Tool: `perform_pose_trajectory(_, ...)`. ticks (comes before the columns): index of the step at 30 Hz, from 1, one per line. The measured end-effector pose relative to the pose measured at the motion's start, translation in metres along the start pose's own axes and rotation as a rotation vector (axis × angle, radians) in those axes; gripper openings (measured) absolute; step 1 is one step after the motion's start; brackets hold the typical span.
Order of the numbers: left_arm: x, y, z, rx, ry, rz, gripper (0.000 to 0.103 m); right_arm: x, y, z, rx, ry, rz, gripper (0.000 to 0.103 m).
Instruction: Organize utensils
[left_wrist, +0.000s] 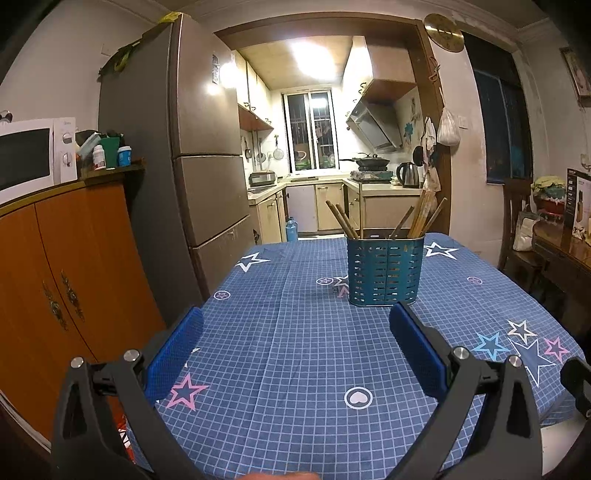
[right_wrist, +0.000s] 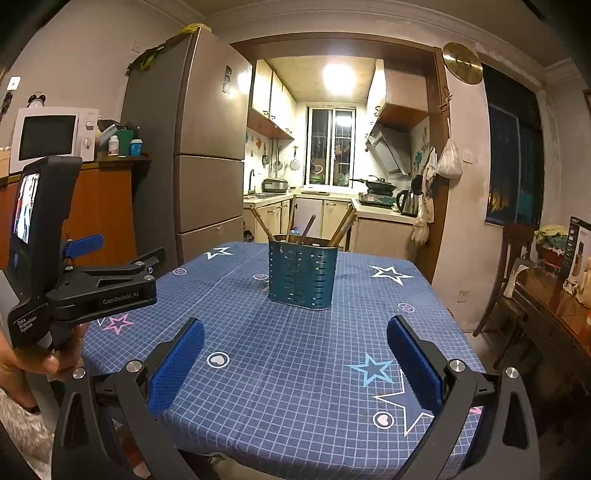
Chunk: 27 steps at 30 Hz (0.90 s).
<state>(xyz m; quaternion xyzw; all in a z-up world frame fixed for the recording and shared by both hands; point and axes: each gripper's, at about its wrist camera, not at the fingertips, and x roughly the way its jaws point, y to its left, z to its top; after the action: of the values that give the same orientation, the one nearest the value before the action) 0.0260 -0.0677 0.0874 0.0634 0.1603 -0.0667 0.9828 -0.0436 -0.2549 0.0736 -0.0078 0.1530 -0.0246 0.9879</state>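
Standing mid-surface on star-print grid cloth (left_wrist: 295, 350), a perforated teal metal caddy (left_wrist: 384, 271) holds wooden chopsticks (left_wrist: 421, 216); left tongs (left_wrist: 295, 325) and right tongs (right_wrist: 295, 334) (blue-padded) hover spread, empty.

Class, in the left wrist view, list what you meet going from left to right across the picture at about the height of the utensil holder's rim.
Microwave → orange cabinet → refrigerator → utensil holder with chopsticks → wooden chair.
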Motion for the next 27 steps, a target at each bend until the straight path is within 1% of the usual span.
perform_pose_trajectory(5, 0.0007, 0.0001, -0.0009, -0.001, 0.003, 0.002, 0.097, -0.0001, 0.0012, -0.0003, 0.001, 0.002, 0.001, 0.099)
perform_pose_trajectory(11, 0.0030, -0.0001, -0.0025, -0.007, 0.019, -0.020, 0.097, 0.0003, 0.0014, 0.0003, 0.004, 0.002, 0.000, 0.099)
perform_pose_trajectory(22, -0.0003, -0.0045, -0.0028, 0.008, -0.006, 0.000, 0.097, 0.0019, -0.0005, 0.0009, 0.007, 0.002, 0.000, 0.099)
perform_pose_trajectory(27, 0.0004, -0.0039, -0.0020, 0.003, -0.001, -0.012, 0.097, 0.0021, -0.0007, 0.0007, 0.007, 0.002, -0.001, 0.099)
